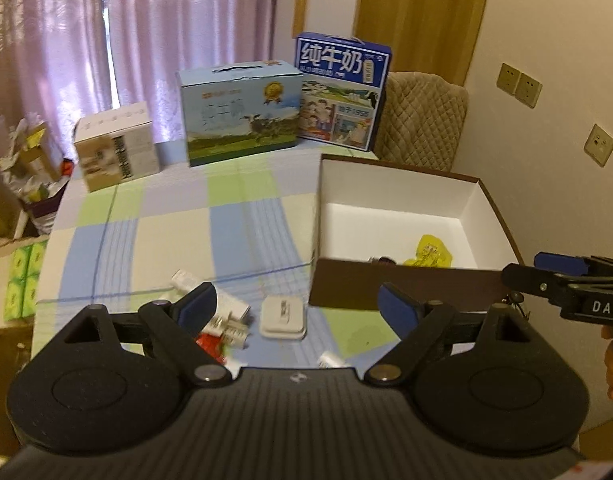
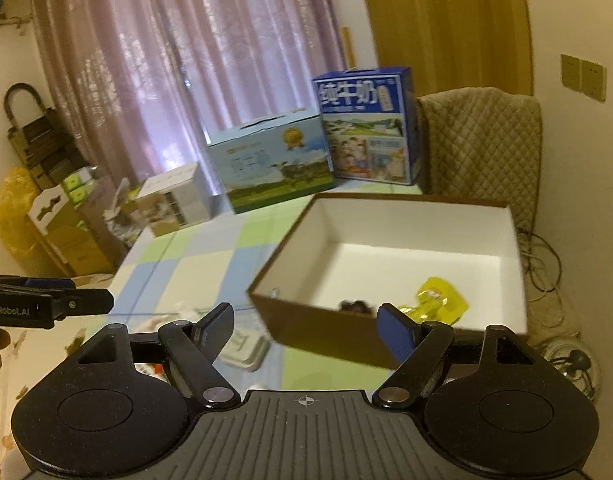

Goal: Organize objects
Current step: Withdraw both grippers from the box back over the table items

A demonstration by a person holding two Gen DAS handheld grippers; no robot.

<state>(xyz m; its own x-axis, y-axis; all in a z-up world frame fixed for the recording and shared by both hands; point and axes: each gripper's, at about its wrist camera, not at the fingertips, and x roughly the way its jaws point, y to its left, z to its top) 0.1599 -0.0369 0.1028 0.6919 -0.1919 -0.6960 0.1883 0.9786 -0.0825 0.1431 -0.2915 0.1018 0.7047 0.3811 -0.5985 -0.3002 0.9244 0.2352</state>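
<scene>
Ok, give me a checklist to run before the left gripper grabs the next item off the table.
1. Left gripper open and empty: ok.
2. White square case lying free on the table, roughly between the fingers: ok.
3. Right gripper open and empty: ok.
4. Brown box open, with floor space beside the yellow packet: ok.
5. White tube clear of the left finger: cannot tell, partly hidden.
6. Sharp view of the items: not ok, blurred.

black ribbed claw (image 1: 298, 312), blue pads (image 1: 394, 312), silver pivots
</scene>
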